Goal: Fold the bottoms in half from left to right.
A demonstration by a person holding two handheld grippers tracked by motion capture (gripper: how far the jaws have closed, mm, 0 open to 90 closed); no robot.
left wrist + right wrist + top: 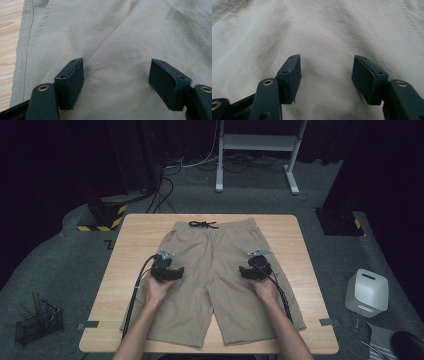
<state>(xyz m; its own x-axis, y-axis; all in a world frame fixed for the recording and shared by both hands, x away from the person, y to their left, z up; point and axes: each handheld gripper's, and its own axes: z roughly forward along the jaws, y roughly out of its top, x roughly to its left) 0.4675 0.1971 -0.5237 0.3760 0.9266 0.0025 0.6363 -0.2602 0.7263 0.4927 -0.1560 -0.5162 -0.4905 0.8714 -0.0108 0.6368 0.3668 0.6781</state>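
A pair of khaki shorts [215,270] lies flat on the wooden table [130,235], waistband and black drawstring [202,224] at the far side. My left gripper [165,265] rests over the shorts' left leg, near the side seam. Its jaws stand apart with bare fabric [117,75] between them. My right gripper [257,265] sits over the right leg, jaws likewise apart above smooth cloth [327,72]. Both grippers are open, and their tips press lightly on or hover just above the cloth.
A white box-like device [367,292] stands on the floor at the right. A black wire basket [39,322] sits on the floor at the left. Cables and a white frame [257,150] lie beyond the table. Bare wood borders the shorts on both sides.
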